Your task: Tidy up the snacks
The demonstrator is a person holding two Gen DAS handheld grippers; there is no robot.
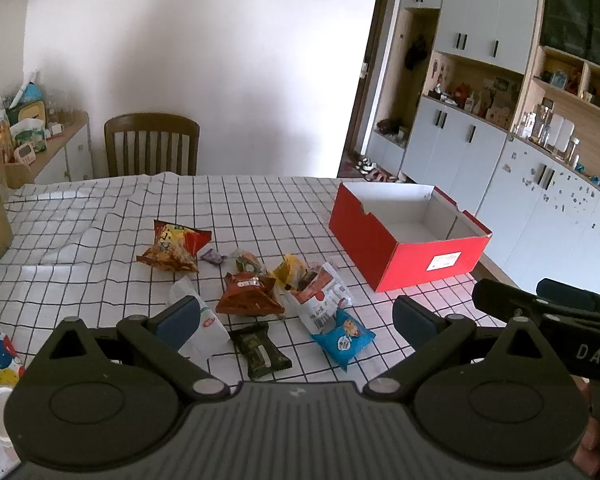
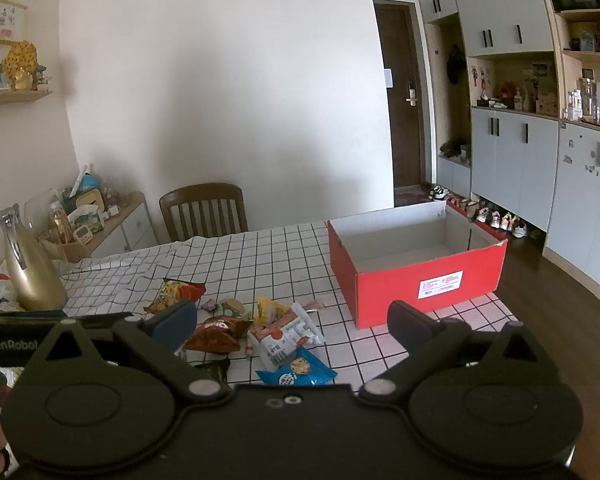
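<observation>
Several snack packets lie in a loose pile on the checked tablecloth: a red-yellow chip bag, a brown chip bag, a white-red packet, a blue cookie packet, a dark green bar and a white packet. An open red box, empty inside, stands to their right. My left gripper is open above the near side of the pile. My right gripper is open and empty, also short of the pile, with the red box ahead on the right.
A gold jug stands at the table's left edge. A wooden chair is at the far side. A sideboard with bottles is on the left, white cabinets on the right. The right gripper's body shows right of my left gripper.
</observation>
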